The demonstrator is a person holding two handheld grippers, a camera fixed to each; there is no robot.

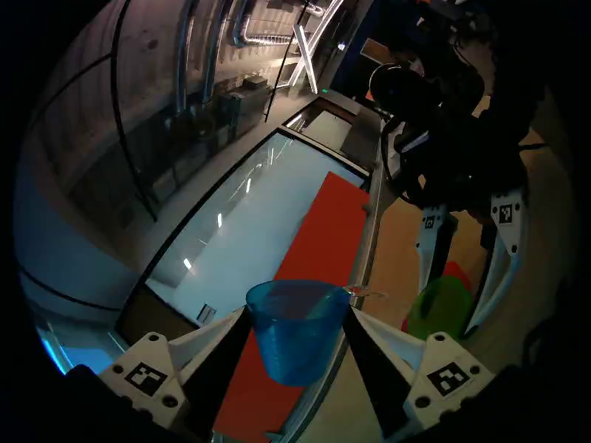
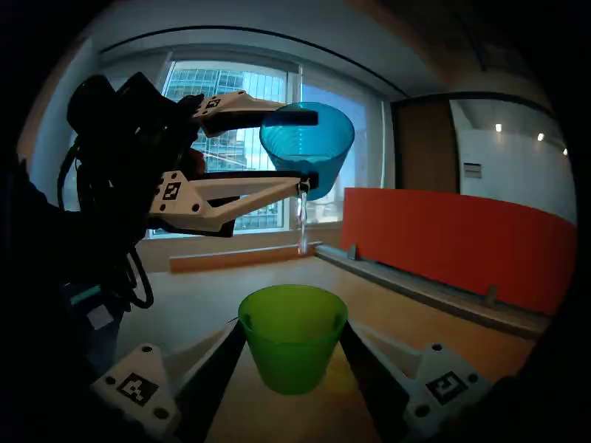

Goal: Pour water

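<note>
Hand-held grippers: two.
Left hand-held gripper [image 1: 295,325]: both fingers closed against the one blue cup [image 1: 298,338], held raised, higher than the other cup.
Right hand-held gripper [image 2: 293,332]: both fingers pressed on the one green cup [image 2: 293,347], upright, low at the desk [image 2: 199,299]; contact with the desk cannot be told.
Cups: two.
Water stream [image 2: 301,221]: one, thin, falling from the blue cup's rim above the green cup.
Orange partition [image 2: 458,236]: one, along the desk's edge.
</note>
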